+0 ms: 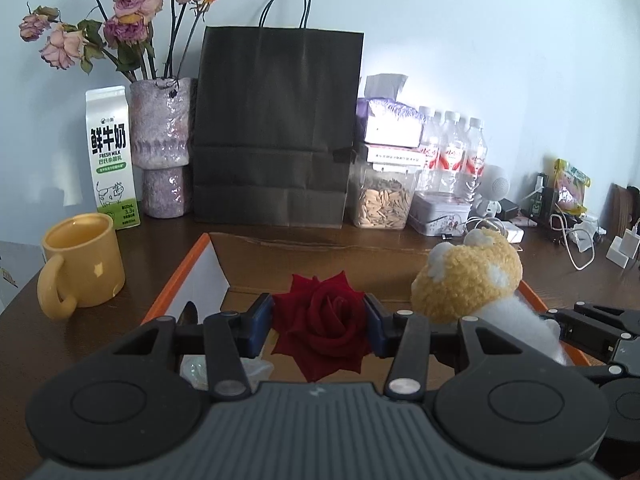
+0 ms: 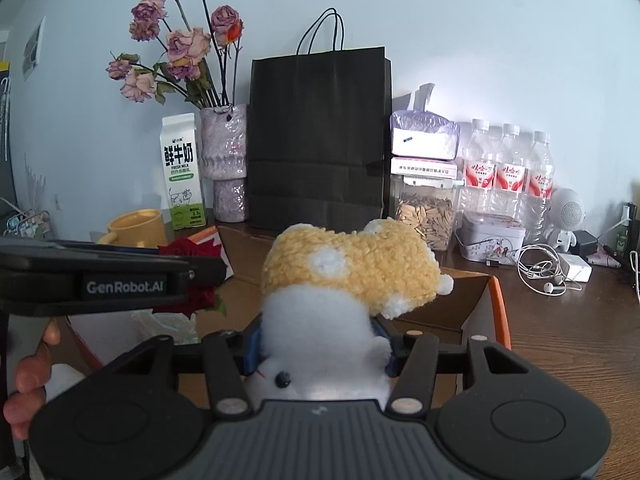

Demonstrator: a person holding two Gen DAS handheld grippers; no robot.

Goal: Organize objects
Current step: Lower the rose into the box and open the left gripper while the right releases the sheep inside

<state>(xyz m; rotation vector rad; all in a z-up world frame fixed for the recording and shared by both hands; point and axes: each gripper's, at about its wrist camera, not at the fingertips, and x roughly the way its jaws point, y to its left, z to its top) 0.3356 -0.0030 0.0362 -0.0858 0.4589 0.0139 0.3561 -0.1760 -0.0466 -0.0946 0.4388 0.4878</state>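
My left gripper [image 1: 319, 322] is shut on a dark red rose [image 1: 320, 326], its blue pads pressing the bloom's two sides, above an open cardboard box [image 1: 256, 264] with orange edges. My right gripper [image 2: 318, 344] is shut on a yellow-and-white plush toy [image 2: 348, 268], gripped by its white part, over the same box [image 2: 472, 300]. In the left wrist view the plush toy [image 1: 468, 276] hangs to the right of the rose. In the right wrist view the left gripper [image 2: 208, 270] and its rose [image 2: 188, 252] are at the left, with a person's fingers [image 2: 28, 380] below.
A yellow mug [image 1: 84, 264] stands left of the box. Along the wall stand a milk carton [image 1: 110, 156], a vase of dried roses [image 1: 160, 148], a black paper bag [image 1: 276, 128], a seed jar [image 1: 382, 196], water bottles [image 1: 452, 148], a tin [image 1: 438, 212] and cables [image 1: 576, 240].
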